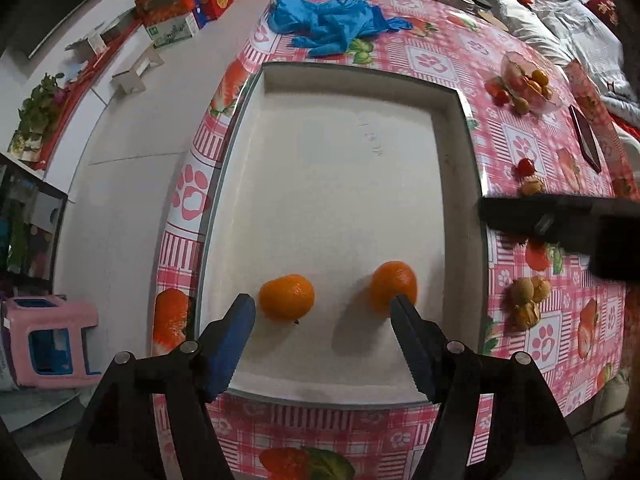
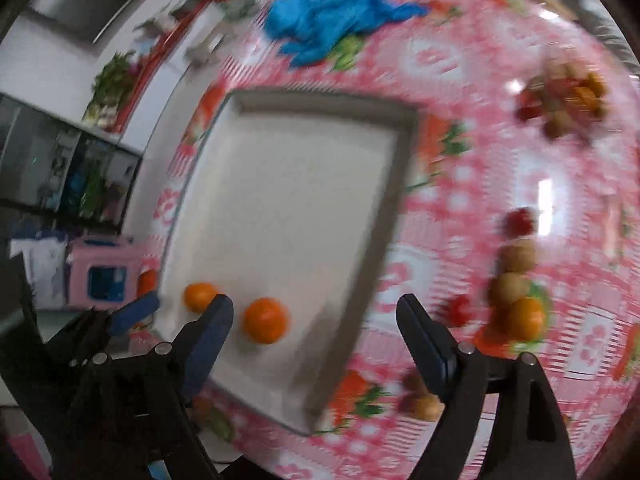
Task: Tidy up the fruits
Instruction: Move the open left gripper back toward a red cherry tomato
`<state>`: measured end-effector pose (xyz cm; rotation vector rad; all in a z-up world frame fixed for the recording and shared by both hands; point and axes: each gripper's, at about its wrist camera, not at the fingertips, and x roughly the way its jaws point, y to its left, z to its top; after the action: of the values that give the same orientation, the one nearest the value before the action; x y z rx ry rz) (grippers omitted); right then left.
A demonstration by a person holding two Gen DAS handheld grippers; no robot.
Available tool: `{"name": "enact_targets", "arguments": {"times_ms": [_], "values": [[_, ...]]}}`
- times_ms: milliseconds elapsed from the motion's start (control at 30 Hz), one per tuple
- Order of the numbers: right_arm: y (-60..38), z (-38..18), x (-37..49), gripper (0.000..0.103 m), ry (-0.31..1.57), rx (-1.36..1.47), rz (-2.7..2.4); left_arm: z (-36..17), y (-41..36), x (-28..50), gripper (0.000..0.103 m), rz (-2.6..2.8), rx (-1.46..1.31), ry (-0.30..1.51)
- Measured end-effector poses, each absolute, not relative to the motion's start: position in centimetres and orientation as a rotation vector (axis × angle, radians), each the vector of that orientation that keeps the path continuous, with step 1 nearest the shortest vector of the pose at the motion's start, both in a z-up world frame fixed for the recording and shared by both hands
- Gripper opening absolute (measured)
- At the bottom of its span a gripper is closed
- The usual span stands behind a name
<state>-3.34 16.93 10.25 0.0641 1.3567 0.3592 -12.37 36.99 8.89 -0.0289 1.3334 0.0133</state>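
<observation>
Spread wide and holding nothing, the left gripper (image 1: 324, 304) is seen hanging over the near end of the white tray (image 1: 460, 128), where two tangerines lie free: the left tangerine (image 1: 286, 297) just beside the blue-padded finger and the right tangerine (image 1: 393, 286) partly hidden behind the other fingertip. Both are round and could be set rolling across the tray if nudged by a descending finger. Equally spread and empty, the right gripper (image 2: 316, 312) is pointed near the tray's right wall in a blurred view; a third tangerine (image 2: 524, 318), walnuts (image 2: 516, 256) and cherry tomatoes (image 2: 520, 220) remain on the table (image 2: 460, 184). Small fruits there could be knocked aside or off the edge by a hurried approach.
</observation>
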Motion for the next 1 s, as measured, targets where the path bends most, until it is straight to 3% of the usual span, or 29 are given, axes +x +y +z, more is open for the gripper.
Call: {"name": "enact_targets", "arguments": {"times_ms": [100,133,167,200,367,467,700,833,1000], "values": [[12.0,10.1,-4.1,0.089,1.316,0.091,0.202,9.2,35.9,-12.5,0.071,0.003,-0.014,1.331],[9.9,9.6,-4.5,0.092,1.317,0.102,0.134,9.3,35.6,-12.4,0.071,-0.003,-0.016,1.337],[8.0,9.0,-4.8,0.101,1.325,0.111,0.075,9.3,35.3,-12.3,0.071,-0.009,-0.016,1.342],[6.1,8.5,-5.1,0.103,1.331,0.123,0.017,9.3,35.0,-12.2,0.071,-0.015,-0.013,1.346],[-2.6,6.0,-6.9,0.103,1.358,0.222,-0.193,9.4,32.6,-11.6,0.071,-0.051,0.04,1.36],[-5.2,5.2,-7.3,0.103,1.273,0.2,-0.253,9.8,31.3,-11.4,0.071,-0.069,0.07,1.364],[-8.6,1.8,-6.4,0.103,1.115,0.215,-0.342,10.7,29.0,-11.3,0.071,-0.086,0.105,1.383],[-8.7,1.5,-7.4,0.103,0.93,0.167,-0.35,10.9,27.7,-10.9,0.071,-0.097,0.132,1.398],[-8.7,1.6,-7.6,0.103,0.925,0.166,-0.351,10.7,26.3,-10.5,0.071,-0.111,0.135,1.415]]}}
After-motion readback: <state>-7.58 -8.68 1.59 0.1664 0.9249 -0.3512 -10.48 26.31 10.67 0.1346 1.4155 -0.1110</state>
